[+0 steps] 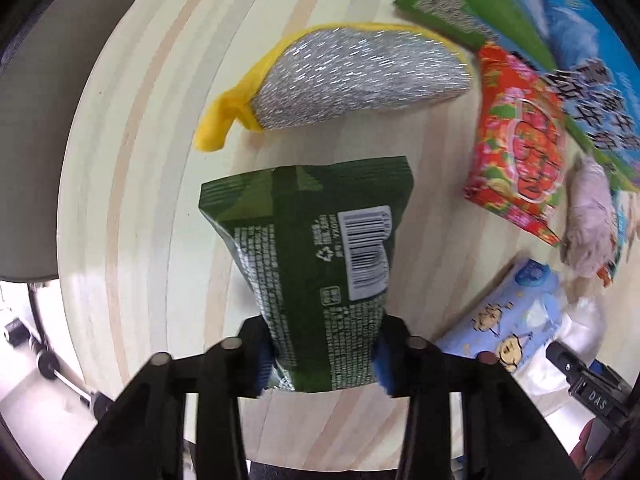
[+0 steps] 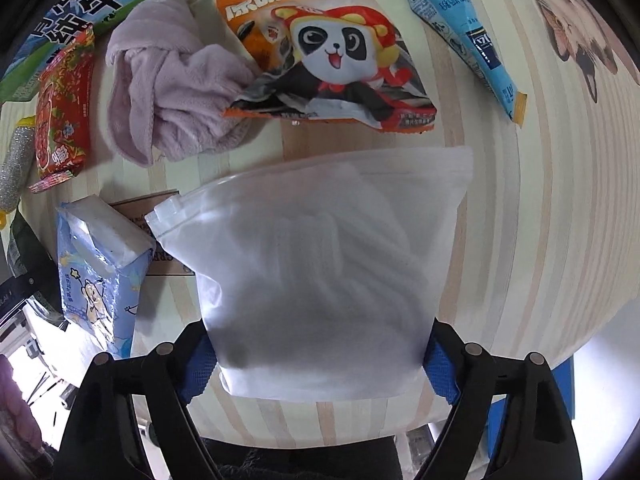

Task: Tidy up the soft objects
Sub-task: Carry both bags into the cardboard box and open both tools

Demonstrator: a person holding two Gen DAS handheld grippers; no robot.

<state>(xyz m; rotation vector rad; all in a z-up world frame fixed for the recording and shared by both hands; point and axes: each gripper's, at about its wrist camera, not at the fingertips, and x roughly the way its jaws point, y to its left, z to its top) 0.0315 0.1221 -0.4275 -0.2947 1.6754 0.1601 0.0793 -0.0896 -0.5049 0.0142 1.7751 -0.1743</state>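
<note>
My left gripper (image 1: 322, 360) is shut on a dark green snack packet (image 1: 316, 248), held above the pale wood table (image 1: 140, 200). A silver scouring pad with yellow trim (image 1: 352, 80) lies beyond it. My right gripper (image 2: 316, 364) is shut on a frosted white zip bag (image 2: 320, 272) with folded white cloth inside, held over the table. A lilac towel (image 2: 172, 88), a panda snack bag (image 2: 332, 60) and a red snack packet (image 2: 60, 108) lie beyond. A blue tissue pack (image 2: 96, 272) lies to the left.
A large green and blue milk carton box (image 1: 540, 20) stands at the table's far side. A light blue packet (image 2: 464, 36) lies at the right of the table, near a printed cat figure (image 2: 576, 36). A brown card (image 2: 160, 216) lies under the tissue pack.
</note>
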